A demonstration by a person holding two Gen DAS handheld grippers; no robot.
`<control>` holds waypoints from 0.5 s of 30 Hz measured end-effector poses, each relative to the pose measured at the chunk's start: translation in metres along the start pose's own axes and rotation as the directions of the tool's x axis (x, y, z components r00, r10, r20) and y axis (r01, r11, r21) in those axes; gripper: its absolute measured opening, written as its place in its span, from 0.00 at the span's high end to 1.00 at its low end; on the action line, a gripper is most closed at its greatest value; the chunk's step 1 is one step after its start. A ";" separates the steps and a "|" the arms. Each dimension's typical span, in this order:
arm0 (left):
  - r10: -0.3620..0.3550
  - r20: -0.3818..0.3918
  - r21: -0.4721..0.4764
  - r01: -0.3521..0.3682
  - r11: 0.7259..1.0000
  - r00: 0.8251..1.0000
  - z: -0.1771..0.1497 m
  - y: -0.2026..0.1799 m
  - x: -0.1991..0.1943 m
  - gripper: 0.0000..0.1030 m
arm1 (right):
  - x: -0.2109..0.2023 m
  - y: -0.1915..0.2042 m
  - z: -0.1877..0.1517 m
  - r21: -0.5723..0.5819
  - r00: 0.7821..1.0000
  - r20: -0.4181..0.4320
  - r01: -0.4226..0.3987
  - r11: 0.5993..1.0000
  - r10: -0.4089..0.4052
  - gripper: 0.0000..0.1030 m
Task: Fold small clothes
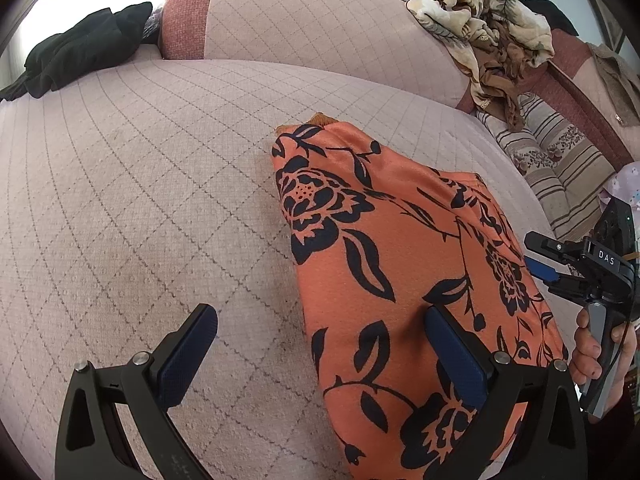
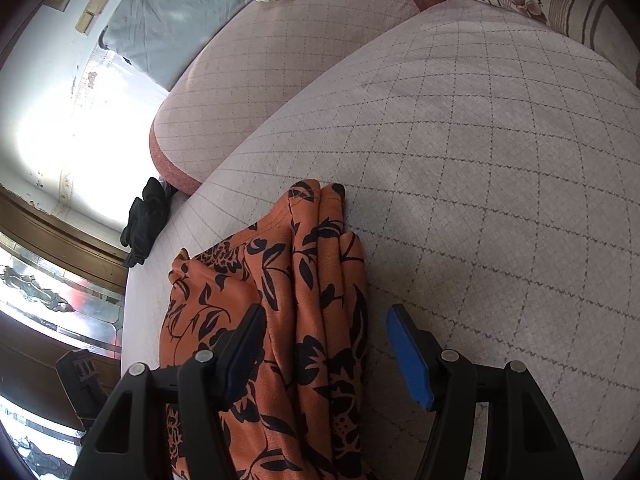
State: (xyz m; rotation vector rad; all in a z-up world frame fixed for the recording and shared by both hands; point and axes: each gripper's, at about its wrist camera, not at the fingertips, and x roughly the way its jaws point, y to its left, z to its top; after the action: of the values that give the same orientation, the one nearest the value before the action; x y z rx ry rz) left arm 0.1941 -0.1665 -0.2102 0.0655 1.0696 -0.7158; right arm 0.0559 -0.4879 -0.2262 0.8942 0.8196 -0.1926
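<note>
Folded orange garment [image 1: 400, 264] near sofa cushion [image 1: 140, 200] front edge; bare quilting left. Both grippers' jaws released: left gripper [image 1: 320, 352], right gripper [image 2: 324, 348].

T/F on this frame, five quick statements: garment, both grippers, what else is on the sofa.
1. The orange floral garment lies folded on the quilted sofa seat. True.
2. The left gripper has its jaws clamped on the garment. False: they stand open, nothing pinched.
3. The right gripper is open, jaws straddling the garment's folded edge. True.
4. A black garment lies on top of the orange one. False: it sits apart at the seat's far edge.
5. The backrest is bare. False: a crumpled floral cloth sits on it.
</note>
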 end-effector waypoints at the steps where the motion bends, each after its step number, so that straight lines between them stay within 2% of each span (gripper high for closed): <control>1: -0.002 0.000 -0.002 0.002 1.000 1.000 0.000 0.001 0.000 0.00 | 0.000 -0.001 0.000 0.003 1.000 -0.002 -0.001 1.000 0.001 0.35; 15: -0.019 -0.010 -0.007 0.019 1.000 1.000 0.000 0.004 0.001 0.00 | 0.003 -0.007 0.000 0.029 1.000 -0.018 0.001 1.000 0.000 0.35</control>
State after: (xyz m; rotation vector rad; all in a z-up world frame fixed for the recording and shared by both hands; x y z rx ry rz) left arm 0.1966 -0.1643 -0.2120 0.0530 1.0834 -0.7294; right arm 0.0544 -0.4920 -0.2327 0.9242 0.8353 -0.1976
